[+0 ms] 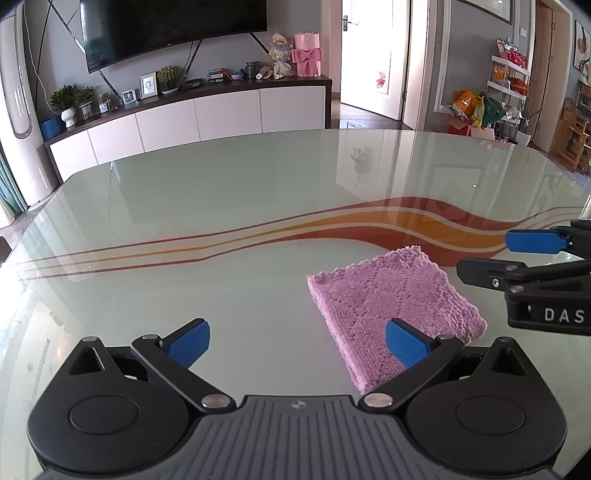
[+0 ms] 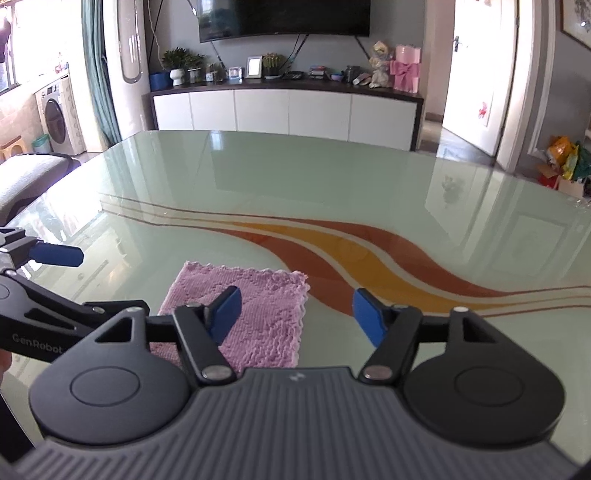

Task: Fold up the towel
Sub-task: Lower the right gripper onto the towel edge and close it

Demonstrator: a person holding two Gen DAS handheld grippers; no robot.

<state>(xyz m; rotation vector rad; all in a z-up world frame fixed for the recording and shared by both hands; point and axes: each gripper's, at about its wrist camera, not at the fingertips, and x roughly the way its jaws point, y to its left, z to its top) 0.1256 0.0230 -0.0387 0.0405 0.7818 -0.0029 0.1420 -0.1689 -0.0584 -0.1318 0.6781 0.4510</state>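
A folded lilac towel point(image 1: 384, 295) point(image 2: 266, 306) lies flat as a small thick square on the glass table point(image 1: 221, 192) point(image 2: 314, 177). My left gripper point(image 1: 297, 343) hovers over the towel's left side, open wide with nothing between its pads; its right finger point(image 1: 406, 345) is above the towel's near corner. It enters the right wrist view from the left edge point(image 2: 70, 280). My right gripper point(image 2: 297, 315) hangs above the towel's right edge, open about halfway and holding nothing. Its left finger point(image 2: 225, 314) is over the cloth. It enters the left wrist view from the right point(image 1: 517, 258).
The table top is pale green glass with orange and red wavy stripes point(image 1: 369, 221) point(image 2: 351, 251). Beyond the far edge stand a white sideboard point(image 1: 192, 118) and a wall television point(image 1: 173, 29). A grey chair point(image 2: 26, 177) sits at the table's left side.
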